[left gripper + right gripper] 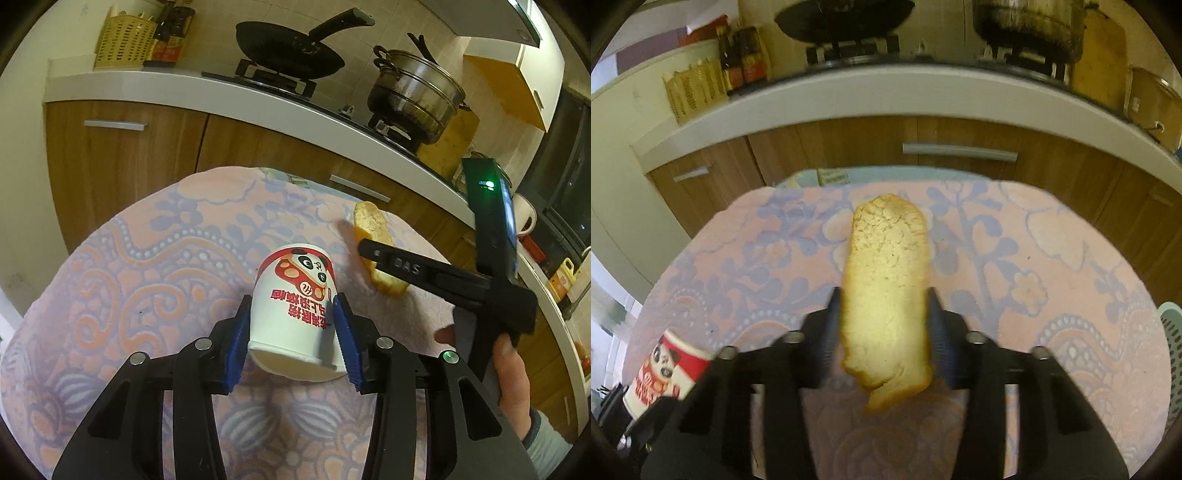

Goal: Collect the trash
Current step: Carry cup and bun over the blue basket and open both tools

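Note:
My left gripper (pixel 293 306) is shut on a white paper cup (pixel 293 306) with a red panda print, held on its side above the patterned tablecloth (pixel 147 280). My right gripper (pixel 884 299) is shut on a long slice of bread (pixel 886 295), held just above the cloth. In the left wrist view the bread (pixel 373 229) and the right gripper's black fingers (pixel 399 264) show to the right of the cup. In the right wrist view the cup (pixel 668 369) shows at the lower left.
A kitchen counter (pixel 184 88) runs behind the table with a black wok (pixel 288 51), a steel pot (pixel 413 96) and a yellow utensil basket (pixel 123 42). Wooden cabinet doors (pixel 960 173) stand below it. A pale green basket rim (pixel 1172 350) shows at the right edge.

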